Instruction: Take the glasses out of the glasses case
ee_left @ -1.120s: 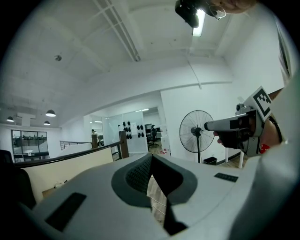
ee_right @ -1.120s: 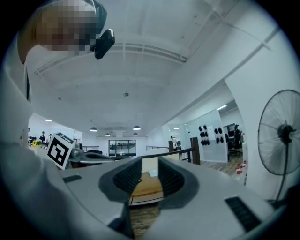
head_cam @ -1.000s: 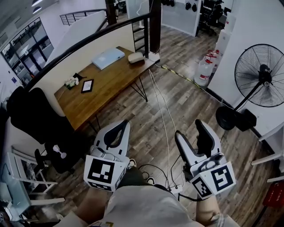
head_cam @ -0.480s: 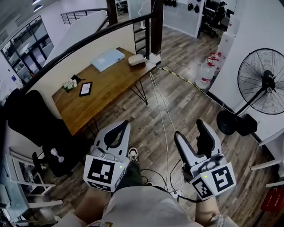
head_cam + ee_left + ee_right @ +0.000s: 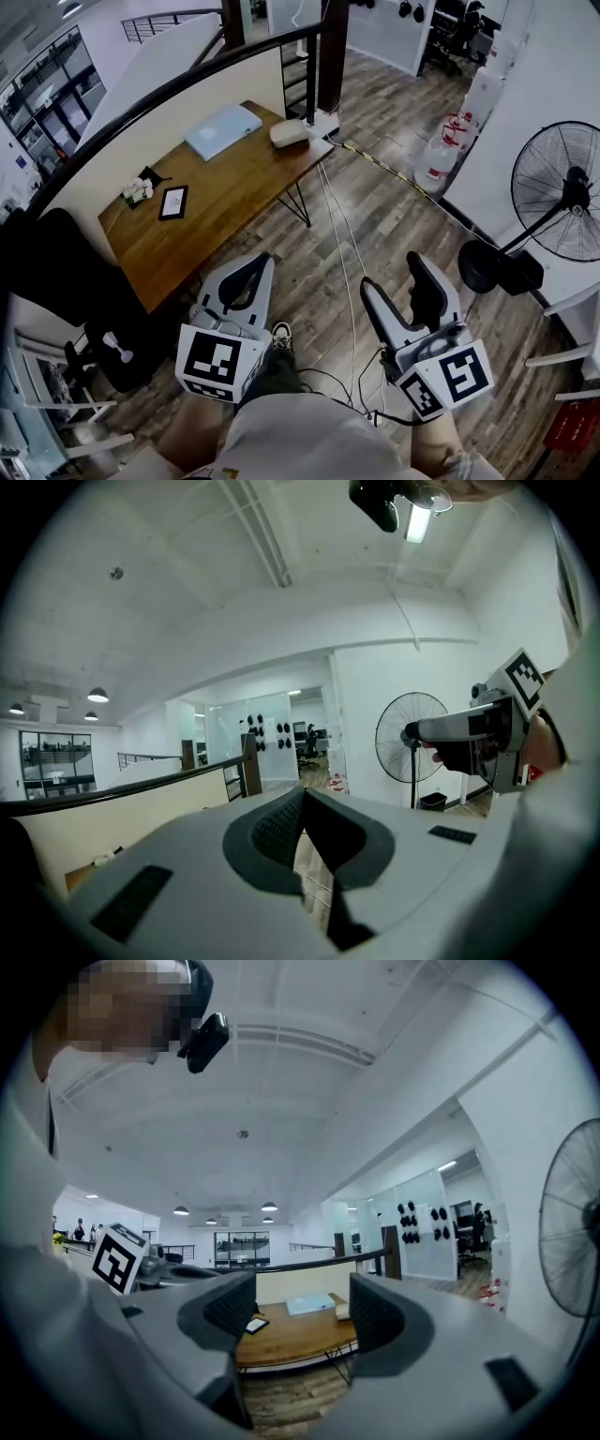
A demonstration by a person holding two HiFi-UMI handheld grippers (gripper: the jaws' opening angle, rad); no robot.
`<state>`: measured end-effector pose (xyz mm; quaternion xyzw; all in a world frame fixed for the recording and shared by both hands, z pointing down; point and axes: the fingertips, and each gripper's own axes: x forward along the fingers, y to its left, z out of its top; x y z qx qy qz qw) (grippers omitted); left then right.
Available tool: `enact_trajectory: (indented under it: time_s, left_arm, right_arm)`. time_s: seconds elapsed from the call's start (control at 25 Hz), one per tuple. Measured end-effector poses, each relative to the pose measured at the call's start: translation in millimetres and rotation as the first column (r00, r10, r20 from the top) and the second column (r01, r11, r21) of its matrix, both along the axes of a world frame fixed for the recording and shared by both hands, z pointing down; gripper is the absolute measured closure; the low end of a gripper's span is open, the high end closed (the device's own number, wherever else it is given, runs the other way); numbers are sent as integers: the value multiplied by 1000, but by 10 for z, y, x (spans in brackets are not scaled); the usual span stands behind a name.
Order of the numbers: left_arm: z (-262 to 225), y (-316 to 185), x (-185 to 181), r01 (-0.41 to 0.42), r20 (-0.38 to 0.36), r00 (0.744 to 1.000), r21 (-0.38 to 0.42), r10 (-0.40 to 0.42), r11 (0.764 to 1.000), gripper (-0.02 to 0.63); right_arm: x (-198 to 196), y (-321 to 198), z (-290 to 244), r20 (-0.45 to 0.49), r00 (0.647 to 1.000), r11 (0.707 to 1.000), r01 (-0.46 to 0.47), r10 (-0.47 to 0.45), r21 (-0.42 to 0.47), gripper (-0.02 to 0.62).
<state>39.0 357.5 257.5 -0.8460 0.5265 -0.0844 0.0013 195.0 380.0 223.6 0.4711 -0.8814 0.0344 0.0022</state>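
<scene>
A pale beige case point(image 5: 288, 133) lies shut at the far right end of a wooden table point(image 5: 216, 211), well ahead of both grippers. In the right gripper view the case point(image 5: 341, 1311) shows small between the jaws, far off. My left gripper point(image 5: 253, 270) hangs over the wood floor by the table's near corner, its pads pressed together on nothing point(image 5: 302, 801). My right gripper point(image 5: 394, 277) stands open and empty over the floor to the right point(image 5: 291, 1312). No glasses are visible.
On the table lie a light blue flat item point(image 5: 223, 130), a dark tablet point(image 5: 173, 202) and a small white cluster point(image 5: 136, 190). A black office chair point(image 5: 56, 272) stands at the left, a standing fan point(image 5: 562, 192) and water jugs point(image 5: 436, 155) at the right. Cables point(image 5: 342, 253) cross the floor.
Both grippers have been carried forward across the floor toward the table, which now sits closer and lower in the head view. Neither holds anything.
</scene>
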Motion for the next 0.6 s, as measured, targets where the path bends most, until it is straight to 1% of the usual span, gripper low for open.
enact_trajectory:
  time_s: [0.4,0.48,0.6]
  left_arm:
    - [0,-1405,-594,-34,8,999,-29,35,999,604]
    - [-3,-1683,-733,-42,6,999,-28,42,999,604]
    - [-12,-2040,-931,-54,9,998,-22,55,998,604]
  right_arm:
    - [-706,-1357,-37,-44,999,999,4,-5,-36,287]
    - [-871,-1632,-29,-58,998,999,6,-8,-34,287]
    - [-1108,-1995,-38,-105,994,1000,4,-5,-12,287]
